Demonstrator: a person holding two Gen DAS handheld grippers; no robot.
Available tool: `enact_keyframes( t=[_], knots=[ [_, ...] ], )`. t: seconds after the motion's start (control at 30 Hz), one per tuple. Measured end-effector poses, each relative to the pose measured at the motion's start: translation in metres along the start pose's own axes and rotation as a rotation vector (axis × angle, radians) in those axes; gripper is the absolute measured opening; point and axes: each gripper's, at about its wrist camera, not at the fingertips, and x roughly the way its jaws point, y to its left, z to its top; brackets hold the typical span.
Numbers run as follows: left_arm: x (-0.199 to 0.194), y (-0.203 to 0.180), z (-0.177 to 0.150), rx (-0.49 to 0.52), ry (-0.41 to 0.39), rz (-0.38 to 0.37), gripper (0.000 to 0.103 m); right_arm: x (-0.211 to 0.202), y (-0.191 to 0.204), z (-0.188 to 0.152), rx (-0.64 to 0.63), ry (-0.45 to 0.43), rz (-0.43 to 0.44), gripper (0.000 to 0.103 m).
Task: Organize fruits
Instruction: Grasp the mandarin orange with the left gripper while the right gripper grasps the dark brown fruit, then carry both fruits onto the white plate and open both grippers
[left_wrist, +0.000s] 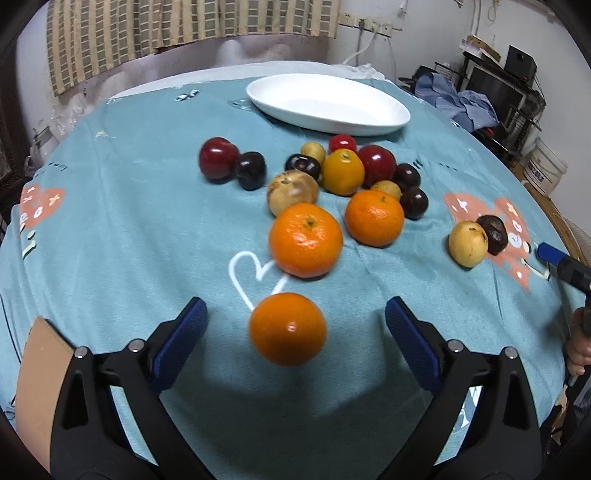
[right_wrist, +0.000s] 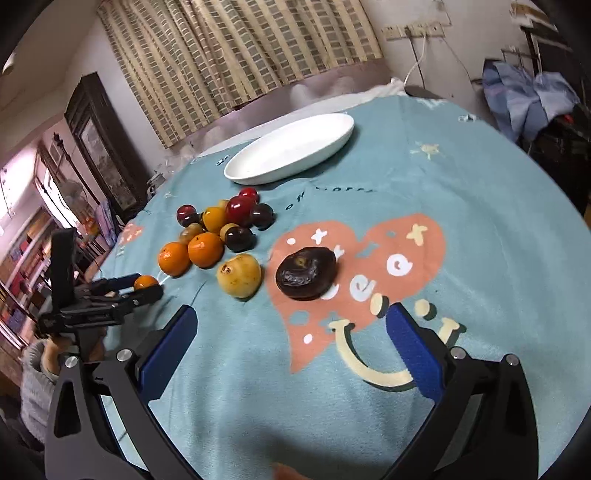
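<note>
Tangerine (left_wrist: 287, 328) untouched between wide-open left jaws; right jaws wide, empty; tablecloth (right_wrist: 369, 177) lettering unreadable

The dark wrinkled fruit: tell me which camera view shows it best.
The right wrist view: the dark wrinkled fruit sits large and near centre on the pink heart print. The left wrist view shows it small at the right edge, behind a yellow fruit.
</note>
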Motion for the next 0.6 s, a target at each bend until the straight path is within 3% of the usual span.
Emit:
enact_keyframes(
  t=[0.1,0.23,0.3,0.37,0.43,0.5,0.6],
  knots=[
    [0.007,-0.003,0.001,0.014,0.027,-0.004,0.078,-0.001,-0.005,0.005,-0.025,0.006,-0.053,0.102],
    [0.009,0.0,0.003,-0.005,0.026,-0.002,0.071,-0.001,0.002,0.016,-0.128,0.005,-0.124,0.102],
    [0.008,0.002,0.002,-0.018,0.018,-0.006,0.064,0.005,0.005,0.023,-0.182,0.02,-0.148,0.092],
    [0.007,0.006,0.002,-0.035,0.011,-0.009,0.056,0.013,0.003,0.026,-0.201,0.05,-0.153,0.073],
    [0.006,0.011,0.001,-0.056,0.003,-0.025,0.051,0.025,-0.001,0.027,-0.207,0.097,-0.145,0.064],
    [0.003,0.015,-0.001,-0.076,-0.004,-0.051,0.044,0.035,-0.001,0.026,-0.222,0.125,-0.166,0.063],
    [0.001,0.018,-0.004,-0.086,-0.003,-0.082,0.044,0.047,0.002,0.029,-0.236,0.153,-0.18,0.063]
  ],
)
